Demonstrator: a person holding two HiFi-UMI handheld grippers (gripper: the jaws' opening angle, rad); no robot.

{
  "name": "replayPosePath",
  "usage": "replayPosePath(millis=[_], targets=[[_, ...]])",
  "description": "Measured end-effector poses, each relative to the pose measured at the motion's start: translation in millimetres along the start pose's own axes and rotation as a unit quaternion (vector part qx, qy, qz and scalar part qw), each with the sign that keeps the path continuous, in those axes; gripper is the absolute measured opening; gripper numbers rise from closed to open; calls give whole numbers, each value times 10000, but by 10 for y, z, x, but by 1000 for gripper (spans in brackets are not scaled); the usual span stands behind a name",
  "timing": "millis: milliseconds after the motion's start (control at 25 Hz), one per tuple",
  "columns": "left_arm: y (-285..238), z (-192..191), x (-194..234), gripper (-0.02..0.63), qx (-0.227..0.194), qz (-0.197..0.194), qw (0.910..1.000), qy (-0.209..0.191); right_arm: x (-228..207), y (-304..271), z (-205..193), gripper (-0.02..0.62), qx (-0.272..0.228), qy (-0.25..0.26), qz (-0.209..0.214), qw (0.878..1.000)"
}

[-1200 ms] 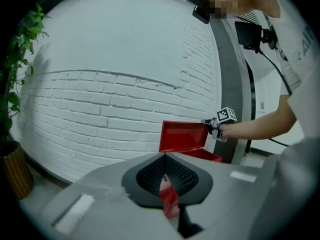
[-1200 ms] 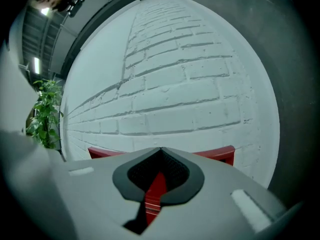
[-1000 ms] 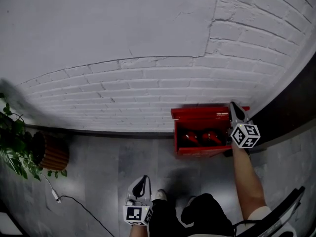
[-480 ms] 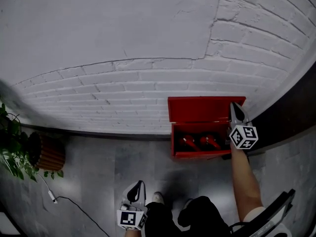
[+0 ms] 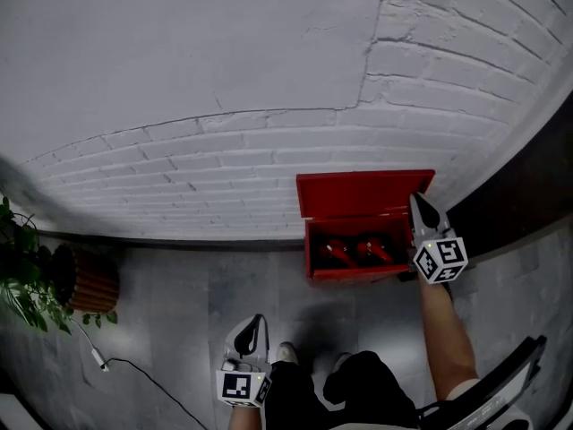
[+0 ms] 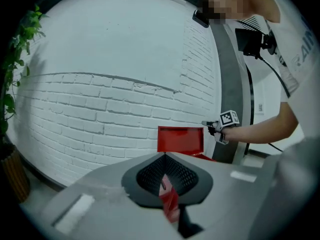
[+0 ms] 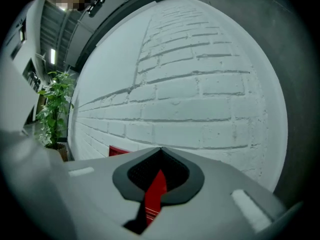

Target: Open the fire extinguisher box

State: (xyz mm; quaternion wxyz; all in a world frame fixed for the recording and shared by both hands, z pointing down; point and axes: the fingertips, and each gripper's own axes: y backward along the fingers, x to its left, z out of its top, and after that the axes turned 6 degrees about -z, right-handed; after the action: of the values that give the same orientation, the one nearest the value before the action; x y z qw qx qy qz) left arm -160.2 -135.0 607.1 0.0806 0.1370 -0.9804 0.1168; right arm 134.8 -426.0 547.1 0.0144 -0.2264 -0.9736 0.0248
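Both clenched, right claw [image 5: 417, 201] beside fire extinguisher box lid [image 5: 363, 193], perhaps touching, left claw [image 5: 257, 321] well apart

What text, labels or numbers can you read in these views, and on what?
No readable text in any view.
Fire extinguisher box: plain red lid and walls, no label visible.
Marker cubes on the left gripper and the right gripper: black-and-white square patterns, no letters or digits.
Shirt of the person, left gripper view: dark print cut off at the picture's edge, not legible.
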Motion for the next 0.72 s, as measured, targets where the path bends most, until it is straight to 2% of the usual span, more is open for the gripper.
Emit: replayPosePath(millis=[120, 240, 360, 520, 720], targets=[[-22, 178, -88, 6, 18, -97, 9999, -116, 109, 379, 114, 5, 71, 176, 131, 9997], [-65, 528, -230, 6, -98, -202, 9996, -167, 133, 823, 244, 5, 176, 258, 108, 9995], [-56, 835, -368, 6, -171, -330, 9987, -351, 132, 1291, 335, 5, 376, 98, -32, 9992], [-89, 1260, -575, 6, -10, -501, 9976, -482, 177, 1765, 491, 5, 647, -64, -185, 9977], [-122, 1744, -830, 6, -200, -745, 9948, -670, 356, 2145, 938, 5, 610, -161, -226, 9978]])
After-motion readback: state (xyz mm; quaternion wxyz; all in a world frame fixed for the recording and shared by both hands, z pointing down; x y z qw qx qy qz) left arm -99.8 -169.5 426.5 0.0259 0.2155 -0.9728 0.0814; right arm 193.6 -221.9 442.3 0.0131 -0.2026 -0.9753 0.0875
